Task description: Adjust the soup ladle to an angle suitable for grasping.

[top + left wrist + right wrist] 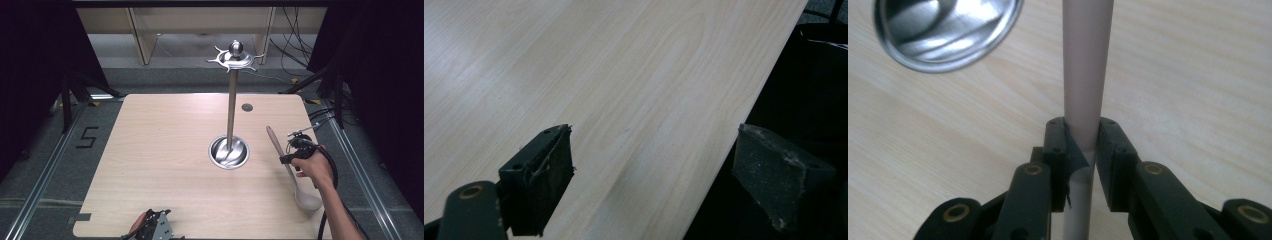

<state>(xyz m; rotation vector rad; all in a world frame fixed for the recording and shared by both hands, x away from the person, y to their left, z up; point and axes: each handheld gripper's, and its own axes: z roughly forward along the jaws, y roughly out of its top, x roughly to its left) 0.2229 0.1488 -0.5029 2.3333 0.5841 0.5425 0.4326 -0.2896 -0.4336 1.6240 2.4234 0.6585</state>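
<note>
From the high view, the right tongs (291, 151) grip a long pale spoon (290, 170) partway along its handle, over the right side of the worktop (165, 150). The hold sits on the handle's middle, likely so the spoon stays balanced and its far end stays free to go up to the hooks. The bowl end lies nearest the person, low over or touching the wood; which of the two I cannot tell. The handle tip points away, toward the metal utensil stand (231, 100). That stand rises from a round shiny base at the worktop's centre, with a ring of hooks and a ball at its top; no utensil hangs on it. The left tongs (155, 227) wait at the near edge, well apart from the spoon.

In the left gripper view, the left tongs (651, 175) stand wide apart with nothing between them, hanging over the worktop's edge, idle.

In the right gripper view, the right tongs (1082, 145) are clamped on the spoon's handle (1085, 70), both pads pressing its sides. The handle is smooth, round and pinkish-grey, widening slightly away from the grip. The stand's polished base (948, 30) lies just beside it, to the upper left.
</note>
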